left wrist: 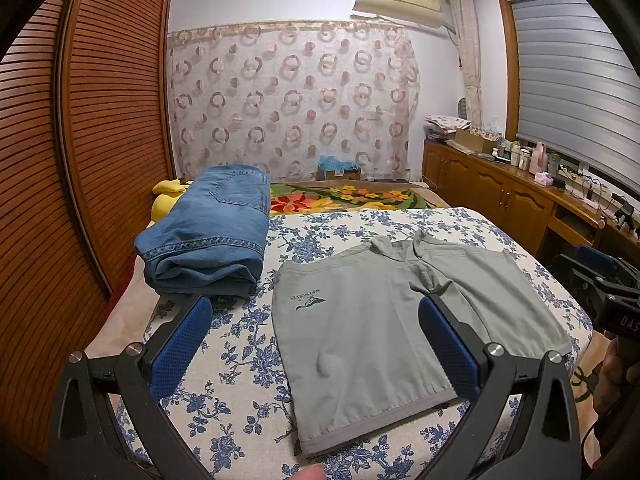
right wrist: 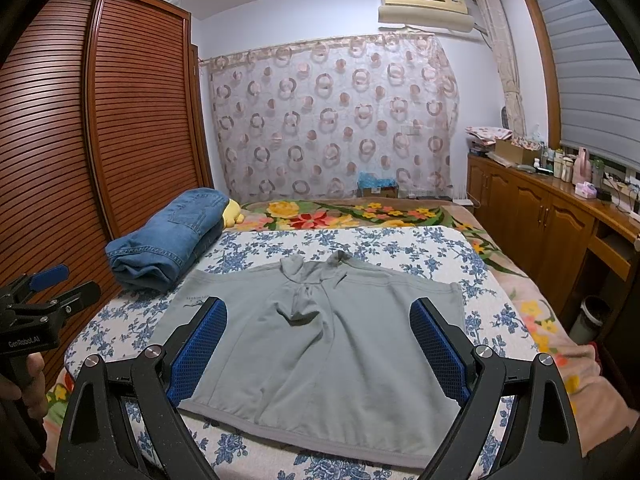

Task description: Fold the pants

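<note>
Pants: grey pants (left wrist: 368,332) lie flat on the floral bed (left wrist: 248,360).
Nearby: folded jeans (left wrist: 208,232) just left.
Grippers: left gripper (left wrist: 316,344) and right gripper (right wrist: 318,344) spread wide, empty.
Writing: "GenRobot.AI" on the left gripper's body.

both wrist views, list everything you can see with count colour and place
shorts: 1, grey-green, spread flat on the bed near the cameras
folded jeans: 1, blue, left of the shorts
floral sheet: 1, white and blue, under both garments
flowered blanket: 1, multicoloured, far end of the bed
wardrobe: 1, brown, left
cabinet: 1, brown, right
air conditioner: 1, cream, high on the wall
left gripper: 1, black and blue, jaws wide apart
right gripper: 1, same, jaws wide apart
</note>
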`<state>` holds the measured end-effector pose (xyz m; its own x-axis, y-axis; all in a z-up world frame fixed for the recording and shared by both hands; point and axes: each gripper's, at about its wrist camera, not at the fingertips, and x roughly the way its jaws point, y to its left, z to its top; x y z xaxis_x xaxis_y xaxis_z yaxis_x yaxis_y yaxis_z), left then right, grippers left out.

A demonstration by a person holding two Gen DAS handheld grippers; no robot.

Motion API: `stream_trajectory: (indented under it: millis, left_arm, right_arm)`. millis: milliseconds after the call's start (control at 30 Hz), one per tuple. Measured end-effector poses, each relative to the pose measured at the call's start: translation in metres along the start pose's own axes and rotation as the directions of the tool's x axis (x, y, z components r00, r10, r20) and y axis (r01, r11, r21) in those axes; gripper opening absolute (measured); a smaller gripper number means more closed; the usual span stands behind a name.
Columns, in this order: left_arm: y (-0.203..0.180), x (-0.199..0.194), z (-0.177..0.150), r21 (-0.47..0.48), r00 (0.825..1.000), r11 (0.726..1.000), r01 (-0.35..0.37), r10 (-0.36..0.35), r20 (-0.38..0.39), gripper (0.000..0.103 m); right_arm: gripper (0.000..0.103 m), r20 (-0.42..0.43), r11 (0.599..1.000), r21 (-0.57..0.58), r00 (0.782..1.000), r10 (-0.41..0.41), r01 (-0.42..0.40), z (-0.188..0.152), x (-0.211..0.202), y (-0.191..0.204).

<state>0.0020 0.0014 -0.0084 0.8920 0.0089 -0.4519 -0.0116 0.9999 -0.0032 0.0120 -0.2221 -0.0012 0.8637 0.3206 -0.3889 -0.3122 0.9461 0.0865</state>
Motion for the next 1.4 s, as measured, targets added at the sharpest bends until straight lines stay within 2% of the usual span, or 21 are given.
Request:
stream_trajectory:
  millis: [1400]
  left_arm:
    - [-0.0010, -0.0028, 0.0052, 0.003, 1.000, 1.000, 0.005, -0.005, 0.009, 0.103]
  right_arm:
    - [0.094, 0.005, 1.000, -0.007, 1.000, 0.009, -0.009, 0.0004, -0.0020, -0.0004]
